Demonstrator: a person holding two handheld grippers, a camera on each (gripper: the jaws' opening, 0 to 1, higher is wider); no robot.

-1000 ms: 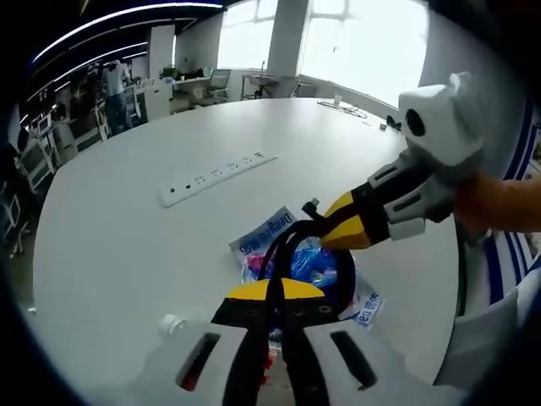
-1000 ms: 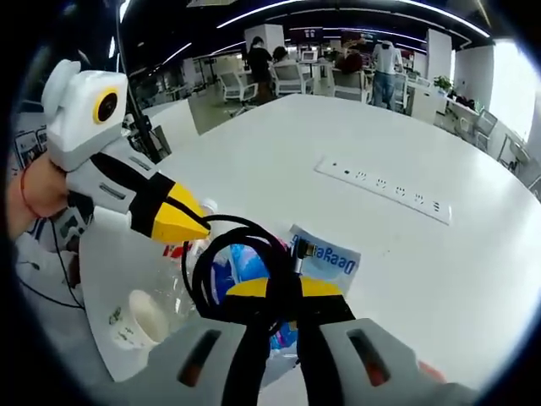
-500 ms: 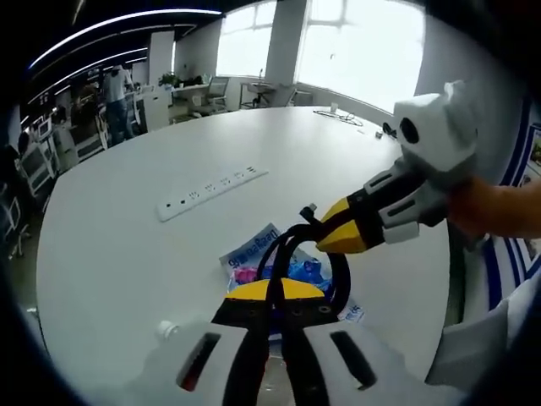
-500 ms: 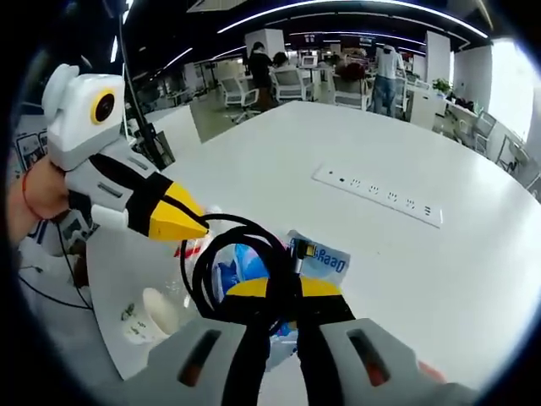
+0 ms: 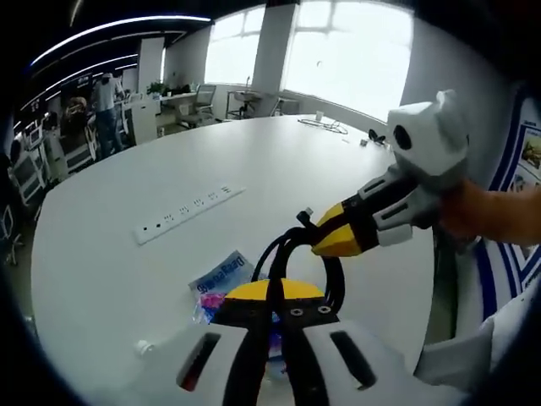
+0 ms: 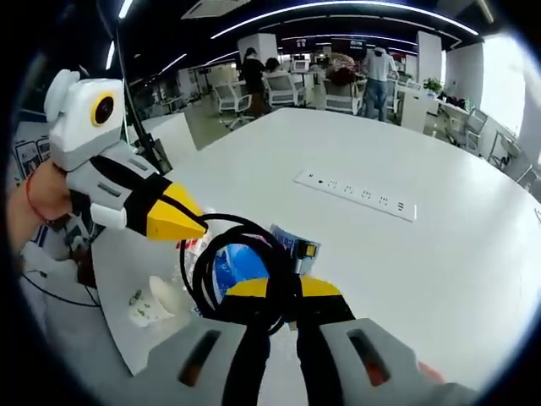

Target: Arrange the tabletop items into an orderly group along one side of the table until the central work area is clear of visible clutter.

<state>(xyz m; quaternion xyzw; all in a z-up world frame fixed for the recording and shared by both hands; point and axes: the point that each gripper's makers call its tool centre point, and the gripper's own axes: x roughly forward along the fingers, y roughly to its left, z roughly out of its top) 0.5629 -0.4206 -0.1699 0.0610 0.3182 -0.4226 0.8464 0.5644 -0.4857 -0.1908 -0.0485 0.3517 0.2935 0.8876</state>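
Observation:
A coiled black cable (image 5: 336, 279) hangs in the air above the white table (image 5: 101, 271), held between both grippers. My left gripper (image 5: 275, 289) is shut on the loop's near side. My right gripper (image 5: 318, 244) comes in from the right, its yellow tips closed on the loop's top. In the right gripper view the cable (image 6: 197, 272) loops in front of my right gripper (image 6: 283, 288), and my left gripper (image 6: 199, 227) pinches it from the left. Below lies a blue snack packet (image 5: 221, 272) (image 6: 241, 260).
A white power strip (image 5: 181, 215) (image 6: 355, 192) lies farther out on the table. A paper cup (image 6: 162, 295) and a clear bottle (image 6: 189, 250) sit near the table edge, and a bottle cap end (image 5: 144, 346) shows. Office chairs and people stand beyond.
Both views have risen and pulled back from the table, so the packet and power strip look smaller and lower. The cable stays held between both grippers, now higher above the packet.

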